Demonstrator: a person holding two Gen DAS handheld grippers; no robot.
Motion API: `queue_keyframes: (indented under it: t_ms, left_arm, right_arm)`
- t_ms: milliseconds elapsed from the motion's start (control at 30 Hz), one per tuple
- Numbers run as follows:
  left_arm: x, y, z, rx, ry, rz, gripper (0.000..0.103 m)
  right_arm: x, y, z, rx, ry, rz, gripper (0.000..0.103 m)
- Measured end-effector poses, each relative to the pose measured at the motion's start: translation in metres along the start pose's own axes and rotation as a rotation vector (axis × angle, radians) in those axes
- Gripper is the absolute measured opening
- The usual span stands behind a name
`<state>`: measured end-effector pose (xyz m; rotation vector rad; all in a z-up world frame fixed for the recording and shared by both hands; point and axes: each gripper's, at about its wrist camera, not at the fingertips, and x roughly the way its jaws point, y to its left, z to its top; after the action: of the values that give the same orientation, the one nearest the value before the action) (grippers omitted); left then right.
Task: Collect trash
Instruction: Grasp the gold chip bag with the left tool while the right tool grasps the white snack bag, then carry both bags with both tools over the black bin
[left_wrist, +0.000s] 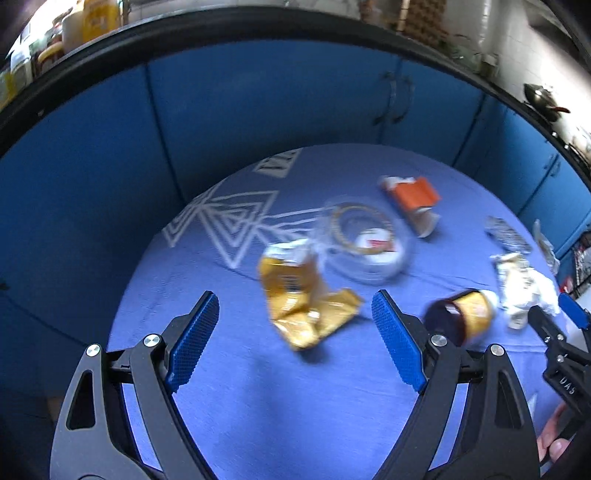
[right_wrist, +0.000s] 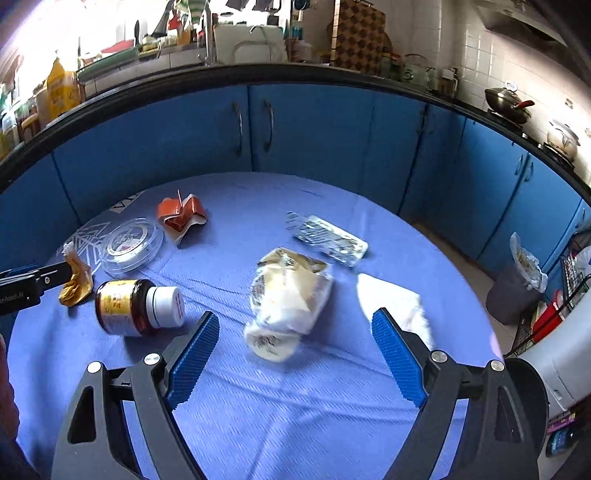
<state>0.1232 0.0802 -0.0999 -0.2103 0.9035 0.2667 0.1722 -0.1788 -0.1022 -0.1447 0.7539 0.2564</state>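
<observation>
Trash lies scattered on a round table with a blue cloth (left_wrist: 258, 387) (right_wrist: 295, 406). My left gripper (left_wrist: 295, 317) hangs open above a crumpled gold wrapper (left_wrist: 299, 295) (right_wrist: 75, 284), nothing touching its pads. My right gripper (right_wrist: 295, 332) is open over a crumpled white and beige packet (right_wrist: 288, 302) (left_wrist: 521, 284). A brown jar with a white cap (right_wrist: 136, 308) (left_wrist: 461, 314) lies on its side. Further back sit a clear round lidded container (left_wrist: 369, 240) (right_wrist: 131, 245), a crushed orange carton (left_wrist: 413, 201) (right_wrist: 181, 214) and a silver blister pack (right_wrist: 328, 236) (left_wrist: 506, 232).
A white tissue (right_wrist: 395, 299) lies beside the right fingers. Blue cabinets (right_wrist: 314, 129) under a dark counter ring the table. A grey bin with a bag (right_wrist: 517, 284) stands on the floor at the right, next to a wire rack.
</observation>
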Motion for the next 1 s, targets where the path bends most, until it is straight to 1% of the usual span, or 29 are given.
queue_keyframes:
  t_ms: [100, 200, 267, 367, 400, 433, 467, 500, 533, 567, 600, 667, 733, 1000]
  left_arm:
    - [0.014, 0.007, 0.002, 0.003, 0.025, 0.018, 0.084]
    - [0.026, 0.009, 0.003, 0.004, 0.050, 0.012, 0.084]
    - [0.032, 0.009, 0.003, 0.006, 0.064, 0.002, 0.084]
    - [0.035, 0.005, 0.003, 0.018, 0.063, 0.004, 0.084]
    - [0.035, 0.005, 0.003, 0.021, 0.062, 0.001, 0.083]
    - [0.036, 0.004, 0.004, 0.022, 0.061, 0.000, 0.082]
    - [0.035, 0.003, 0.004, 0.026, 0.057, 0.003, 0.076]
    - [0.034, 0.002, 0.003, 0.033, 0.051, 0.007, 0.071]
    - [0.034, 0.001, 0.003, 0.038, 0.046, 0.007, 0.056]
    - [0.032, -0.001, 0.003, 0.047, 0.038, 0.009, 0.034]
    - [0.032, -0.001, 0.003, 0.051, 0.038, 0.002, 0.034]
    - [0.028, -0.001, 0.002, 0.049, 0.030, -0.014, 0.030]
    - [0.022, 0.000, 0.000, 0.051, 0.014, -0.006, 0.028]
    - [-0.012, -0.007, -0.008, 0.051, -0.025, -0.025, 0.025]
  right_arm:
    - [0.015, 0.004, 0.004, 0.002, 0.025, -0.012, 0.082]
    - [0.028, 0.002, 0.007, 0.025, 0.065, -0.002, 0.071]
    - [0.035, 0.000, 0.007, 0.041, 0.092, 0.012, 0.053]
    - [0.041, -0.001, 0.005, 0.050, 0.117, 0.034, 0.040]
    - [0.041, -0.001, 0.005, 0.051, 0.118, 0.044, 0.031]
    - [0.041, -0.001, 0.004, 0.051, 0.117, 0.054, 0.027]
    - [0.040, -0.001, 0.004, 0.050, 0.113, 0.058, 0.023]
    - [0.038, 0.001, 0.004, 0.046, 0.104, 0.060, 0.022]
    - [0.037, 0.002, 0.003, 0.043, 0.099, 0.063, 0.020]
    - [0.035, 0.003, 0.003, 0.039, 0.097, 0.065, 0.020]
    - [0.034, 0.005, 0.003, 0.033, 0.094, 0.068, 0.019]
    - [0.030, 0.005, 0.002, 0.031, 0.091, 0.077, 0.019]
    - [0.025, 0.004, 0.001, 0.030, 0.087, 0.080, 0.019]
    - [-0.004, -0.005, -0.009, 0.027, 0.058, 0.079, 0.019]
